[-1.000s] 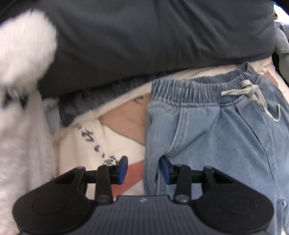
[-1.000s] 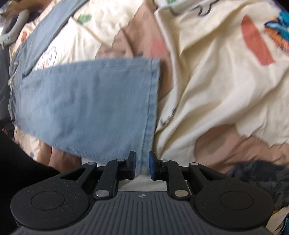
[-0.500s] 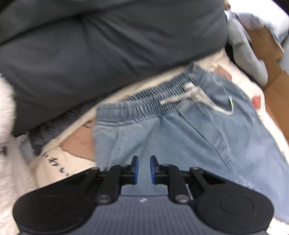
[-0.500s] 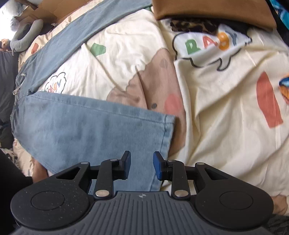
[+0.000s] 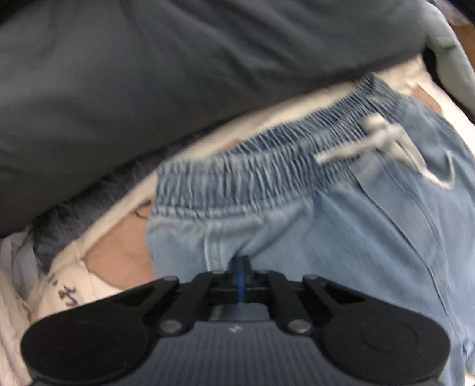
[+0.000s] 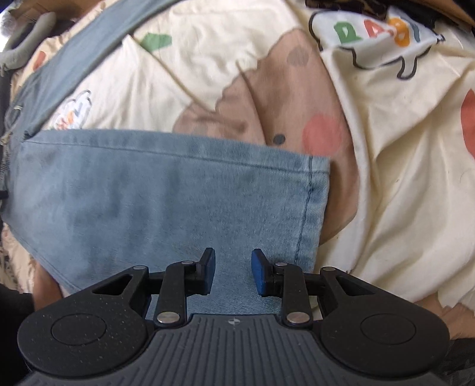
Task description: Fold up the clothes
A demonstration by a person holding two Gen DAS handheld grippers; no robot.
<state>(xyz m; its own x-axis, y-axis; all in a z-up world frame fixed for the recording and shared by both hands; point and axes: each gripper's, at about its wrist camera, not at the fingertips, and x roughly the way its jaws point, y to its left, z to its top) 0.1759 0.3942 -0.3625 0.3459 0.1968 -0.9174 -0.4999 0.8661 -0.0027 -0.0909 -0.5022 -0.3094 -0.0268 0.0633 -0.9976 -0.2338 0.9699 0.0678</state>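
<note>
Light blue denim trousers (image 5: 341, 231) lie on a patterned cream bedsheet (image 6: 400, 124). Their elastic waistband with a white drawstring (image 5: 383, 139) shows in the left wrist view. My left gripper (image 5: 240, 267) is shut on a fold of the denim just below the waistband, near its left side. In the right wrist view one trouser leg (image 6: 166, 196) lies across the sheet with its hem at the right. My right gripper (image 6: 233, 271) is open, its blue pads over the leg's near edge, holding nothing.
A large dark grey cushion or duvet (image 5: 178, 74) lies beyond the waistband. White fluffy fabric (image 5: 9, 311) sits at the left. A brown garment (image 6: 439, 9) and a grey curved object (image 6: 29, 32) lie at the sheet's far edges.
My left gripper moved right onto the trousers and closed from open to shut on the denim. My right gripper opened from nearly shut and now sits over the trouser leg.
</note>
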